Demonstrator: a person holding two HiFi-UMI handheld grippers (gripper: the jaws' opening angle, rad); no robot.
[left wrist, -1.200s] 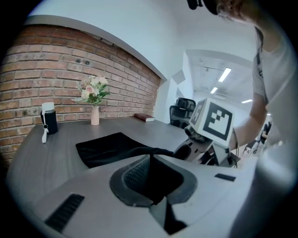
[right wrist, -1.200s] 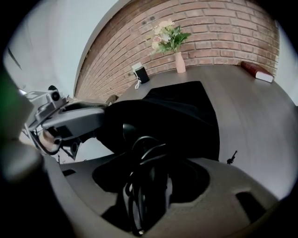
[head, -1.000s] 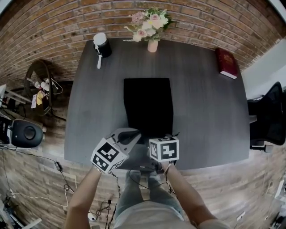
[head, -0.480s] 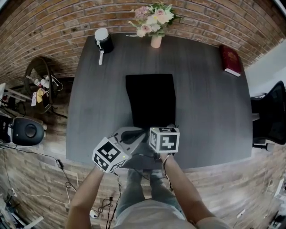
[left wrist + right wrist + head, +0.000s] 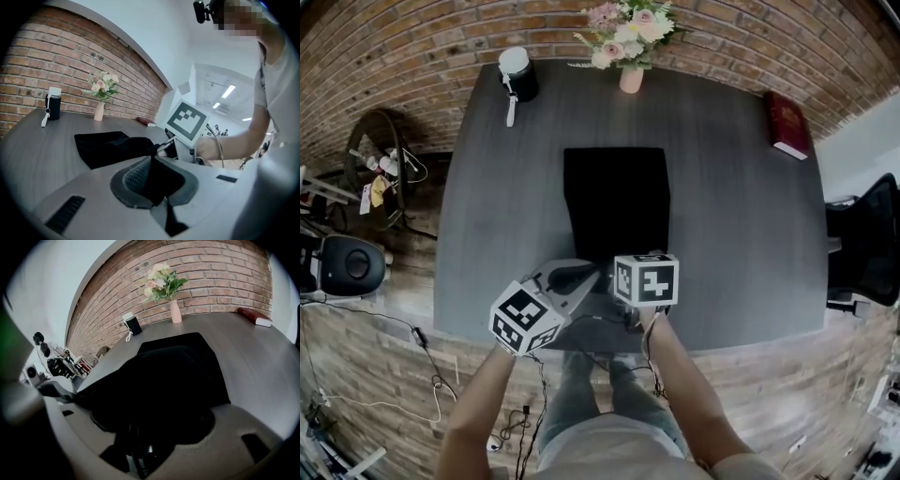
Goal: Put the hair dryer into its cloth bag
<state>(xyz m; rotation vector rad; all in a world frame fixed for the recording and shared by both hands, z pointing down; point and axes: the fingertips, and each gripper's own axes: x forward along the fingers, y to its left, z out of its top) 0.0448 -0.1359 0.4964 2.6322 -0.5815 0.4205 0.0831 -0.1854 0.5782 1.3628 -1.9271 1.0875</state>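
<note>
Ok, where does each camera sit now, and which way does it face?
Head view: on the person's head, steeply down onto the table; both forearms show.
Left gripper view: on the left gripper, facing the brick wall; jaws shut on the cloth bag, right gripper beyond.
Right gripper view: on it, facing the flower vase; jaws just opened wider, bag between.
Both gripper views share bag, vase and red book.

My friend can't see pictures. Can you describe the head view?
Two handheld grippers meet at the near end of a black cloth bag lying on a dark table; the left gripper pinches it, and the fingers of the right gripper have just been opening with black cloth between them. Flowers and a red book sit farther back.
</note>
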